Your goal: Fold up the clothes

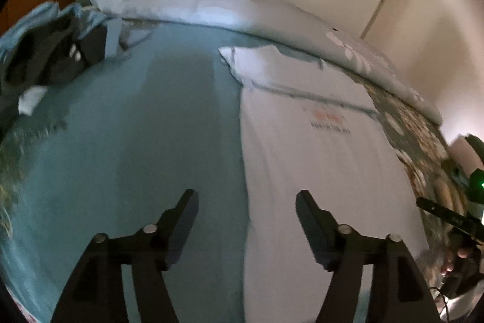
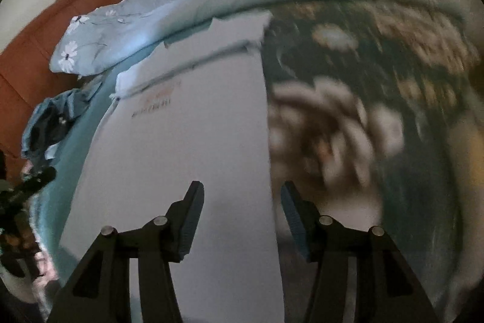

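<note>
One white T-shirt (image 1: 317,171) lies flat on a bed, printed side up, already narrowed into a long strip with its sleeves tucked in and its collar end pointing toward the far side of the bed. It rests on a teal sheet (image 1: 136,126), which shows along its left edge, while a dark floral blanket (image 2: 378,111) runs along its right edge. Above the near end, the left gripper (image 1: 246,196) hangs over the shirt's left edge and the right gripper (image 2: 242,190) over its right edge; both stand with jaws apart and nothing between them. The lengthwise folds look finished, so the next step is likely folding the strip end to end, which calls for each gripper to pinch a near corner. Farther off, a pale floral duvet (image 1: 211,2) is bunched along the far side, and a heap of dark and blue clothes (image 1: 51,47) waits at the far left.
</note>
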`<state>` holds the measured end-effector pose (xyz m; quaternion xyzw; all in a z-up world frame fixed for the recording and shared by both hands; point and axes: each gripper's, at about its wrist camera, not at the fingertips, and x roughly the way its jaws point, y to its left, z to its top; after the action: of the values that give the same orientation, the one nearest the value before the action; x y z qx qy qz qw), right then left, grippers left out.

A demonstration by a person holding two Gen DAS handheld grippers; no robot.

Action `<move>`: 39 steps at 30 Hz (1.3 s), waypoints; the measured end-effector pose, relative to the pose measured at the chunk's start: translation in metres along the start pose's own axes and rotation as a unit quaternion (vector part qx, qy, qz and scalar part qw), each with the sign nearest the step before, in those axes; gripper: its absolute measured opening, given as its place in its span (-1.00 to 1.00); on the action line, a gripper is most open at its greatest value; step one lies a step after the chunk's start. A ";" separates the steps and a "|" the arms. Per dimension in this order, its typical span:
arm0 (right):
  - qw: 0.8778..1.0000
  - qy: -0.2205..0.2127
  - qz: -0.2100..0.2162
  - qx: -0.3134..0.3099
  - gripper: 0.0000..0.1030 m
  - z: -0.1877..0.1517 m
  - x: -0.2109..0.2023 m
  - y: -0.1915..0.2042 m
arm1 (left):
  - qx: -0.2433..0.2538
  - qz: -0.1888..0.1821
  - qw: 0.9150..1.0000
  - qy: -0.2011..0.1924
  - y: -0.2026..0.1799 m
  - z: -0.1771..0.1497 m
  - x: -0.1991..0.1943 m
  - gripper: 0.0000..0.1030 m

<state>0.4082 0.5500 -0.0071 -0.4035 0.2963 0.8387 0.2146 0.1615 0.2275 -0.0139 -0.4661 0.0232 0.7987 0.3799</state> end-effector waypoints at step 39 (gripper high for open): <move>0.974 0.025 0.219 0.053 -0.47 -0.061 -0.015 -0.042 | -0.057 -0.097 0.990 0.083 0.001 -0.068 0.006 0.18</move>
<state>0.4756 0.5376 -0.0386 -0.3374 0.4268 0.8381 0.0393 0.2088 0.2040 -0.0575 -0.5514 -0.0365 0.7168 0.4253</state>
